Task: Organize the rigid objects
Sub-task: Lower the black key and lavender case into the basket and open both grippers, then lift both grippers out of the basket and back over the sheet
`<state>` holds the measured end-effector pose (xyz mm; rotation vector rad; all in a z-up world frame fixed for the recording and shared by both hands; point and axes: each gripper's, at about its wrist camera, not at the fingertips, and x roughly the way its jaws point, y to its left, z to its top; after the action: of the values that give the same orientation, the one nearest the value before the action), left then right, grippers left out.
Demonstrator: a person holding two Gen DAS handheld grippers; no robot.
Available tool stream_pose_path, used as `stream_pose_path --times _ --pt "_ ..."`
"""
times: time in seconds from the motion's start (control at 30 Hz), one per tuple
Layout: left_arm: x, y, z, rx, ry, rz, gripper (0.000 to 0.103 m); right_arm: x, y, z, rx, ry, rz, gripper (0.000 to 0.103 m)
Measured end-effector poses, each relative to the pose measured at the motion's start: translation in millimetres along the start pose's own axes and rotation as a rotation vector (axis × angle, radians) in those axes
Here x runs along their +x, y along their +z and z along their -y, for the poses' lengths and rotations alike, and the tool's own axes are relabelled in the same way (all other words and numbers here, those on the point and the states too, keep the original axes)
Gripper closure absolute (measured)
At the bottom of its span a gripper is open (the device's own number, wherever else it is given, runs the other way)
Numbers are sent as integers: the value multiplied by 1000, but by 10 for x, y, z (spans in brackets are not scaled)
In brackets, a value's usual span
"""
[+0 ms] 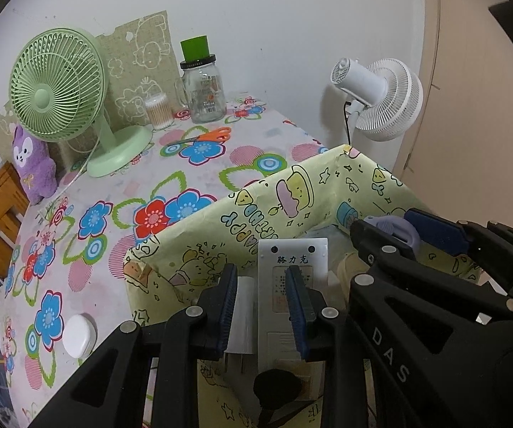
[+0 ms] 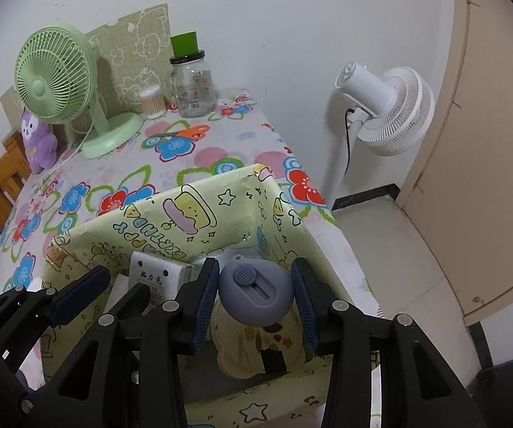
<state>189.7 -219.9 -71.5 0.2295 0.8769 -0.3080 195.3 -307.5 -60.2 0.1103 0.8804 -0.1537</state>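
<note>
A yellow-green cartoon-print box (image 1: pixel 242 210) (image 2: pixel 171 214) stands on the flowered table. My left gripper (image 1: pixel 262 306) hovers over its inside, jaws apart, above a white power strip (image 1: pixel 292 260) and a small white plug adapter (image 1: pixel 244 317); it holds neither. My right gripper (image 2: pixel 254 297) is shut on a round grey-purple gadget (image 2: pixel 256 294) with a slider knob, held over the box's right part. This gadget (image 1: pixel 395 230) and the right gripper (image 1: pixel 395 232) also show in the left wrist view. The left gripper (image 2: pixel 115 285) and the power strip (image 2: pixel 153 273) show in the right wrist view.
On the table: a green desk fan (image 1: pixel 60 89), a purple plush (image 1: pixel 31 164), a cotton swab tub (image 1: pixel 158 107), a glass jar (image 1: pixel 204 92), orange scissors (image 1: pixel 206 135), a white round case (image 1: pixel 77 335). A white floor fan (image 1: pixel 381 100) stands right of the table.
</note>
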Motion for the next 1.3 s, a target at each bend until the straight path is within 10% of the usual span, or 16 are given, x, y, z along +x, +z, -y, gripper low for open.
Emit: stream_pose_path --times 0.3,0.47,1.3 --pt "-6 -28 -17 5 -7 -18 49 13 -26 -37 5 38 -12 54" --pt "-92 -56 -1 14 -11 1 35 -83 -62 -42 11 32 15 33" --pt "-612 -382 -150 22 6 73 20 -642 -370 -278 8 20 98 14"
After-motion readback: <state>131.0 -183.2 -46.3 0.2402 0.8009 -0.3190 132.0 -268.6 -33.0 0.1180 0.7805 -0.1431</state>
